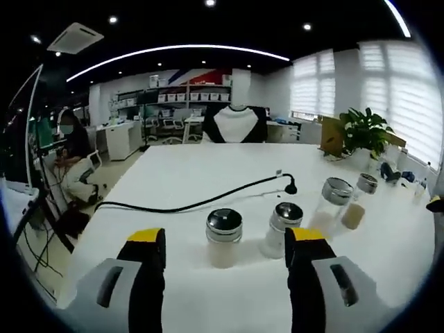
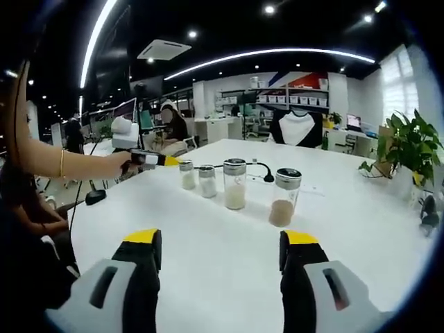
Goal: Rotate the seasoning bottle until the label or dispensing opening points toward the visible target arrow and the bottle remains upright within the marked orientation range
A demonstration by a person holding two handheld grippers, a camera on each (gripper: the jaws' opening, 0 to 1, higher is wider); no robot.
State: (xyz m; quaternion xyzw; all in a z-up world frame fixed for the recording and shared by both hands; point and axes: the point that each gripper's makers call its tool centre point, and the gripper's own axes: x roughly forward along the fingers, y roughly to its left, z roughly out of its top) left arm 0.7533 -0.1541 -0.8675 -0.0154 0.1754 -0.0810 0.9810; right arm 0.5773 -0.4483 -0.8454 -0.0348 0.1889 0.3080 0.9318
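Four seasoning bottles [image 2: 234, 184] stand mid-bench | left gripper [image 1: 225, 253] released, just short of nearest bottle [image 1: 224, 237] | right gripper [image 2: 218, 250] released, well apart | risk: off-centre squeeze tips bottle into neighbour [image 1: 283, 229]; no arrow visible.

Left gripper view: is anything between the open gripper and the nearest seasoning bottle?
Nothing visible. The nearest seasoning bottle stands upright just beyond the left gripper, with bare white table around it; a second bottle stands beside it.

At the right edge of the left gripper view, the right claw [image 1: 436, 204] is cut off; bottle labels are too small to read.
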